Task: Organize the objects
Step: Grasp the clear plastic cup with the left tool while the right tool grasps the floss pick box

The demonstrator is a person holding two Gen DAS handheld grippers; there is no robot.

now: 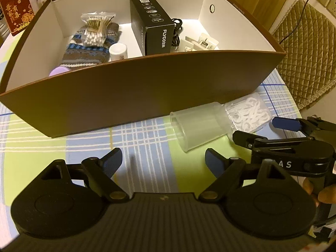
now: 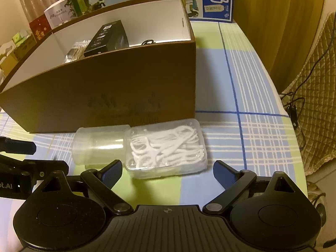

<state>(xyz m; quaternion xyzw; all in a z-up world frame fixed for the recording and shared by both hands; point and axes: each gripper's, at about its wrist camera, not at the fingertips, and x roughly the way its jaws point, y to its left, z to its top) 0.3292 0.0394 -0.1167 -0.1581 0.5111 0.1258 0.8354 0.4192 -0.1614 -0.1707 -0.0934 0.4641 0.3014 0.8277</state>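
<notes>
- Left gripper (image 1: 162, 160), seen from its own wrist camera, stands spread wide and empty above the checked tablecloth (image 1: 147, 138). Just ahead, the frosted cup (image 1: 197, 126) lies on its side against the brown box (image 1: 136, 92); it looks light, stiff and slick, best pinched across its round body.
- Right gripper (image 2: 168, 173), in its own view, is likewise wide apart and holds nothing. The clear floss-pick case (image 2: 168, 147) sits just before it, touching the cup; hard, smooth plastic, graspable across its short sides. Box contents are partly hidden by the wall.
</notes>
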